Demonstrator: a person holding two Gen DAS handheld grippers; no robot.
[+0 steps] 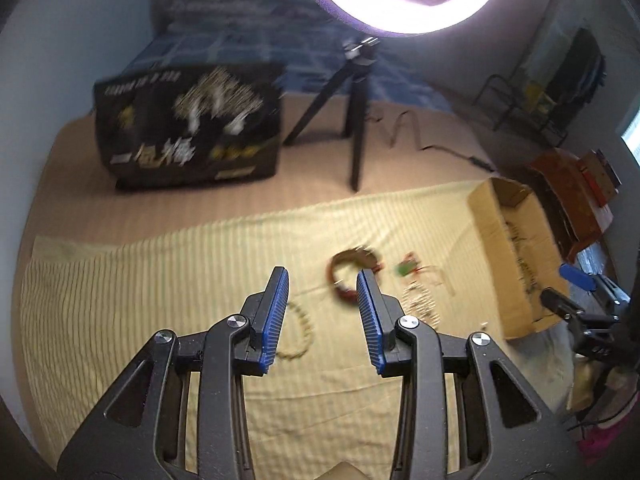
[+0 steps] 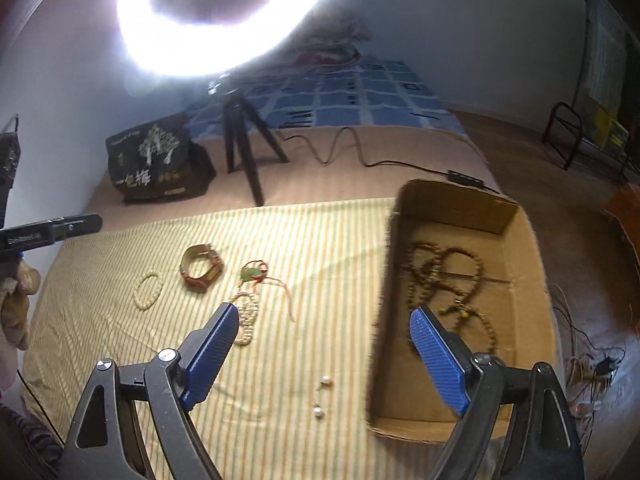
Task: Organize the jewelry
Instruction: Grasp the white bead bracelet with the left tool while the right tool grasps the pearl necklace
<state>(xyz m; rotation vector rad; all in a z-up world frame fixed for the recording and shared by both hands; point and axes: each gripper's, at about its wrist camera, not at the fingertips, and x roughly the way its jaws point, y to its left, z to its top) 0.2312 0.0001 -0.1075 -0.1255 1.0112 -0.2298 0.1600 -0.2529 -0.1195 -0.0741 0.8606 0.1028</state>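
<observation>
Left gripper [image 1: 322, 286]: spread apart, empty, above the striped cloth [image 1: 160, 280].
Right gripper [image 2: 324, 330]: spread wide, empty, straddling the cardboard box [image 2: 384, 280] wall.

Both wrist views look down forward over the striped cloth [image 1: 160, 280], sharing the cardboard box [image 2: 524, 264].

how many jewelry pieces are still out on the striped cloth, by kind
Small pale bead bracelet: 1
Red-brown watch: 1
Green pendant on red cord: 1
Pale pearl strand: 1
Pearl earrings: 2
Total on the striped cloth: 6
The brown bead strands already in the cardboard box are tangled and not counted.
</observation>
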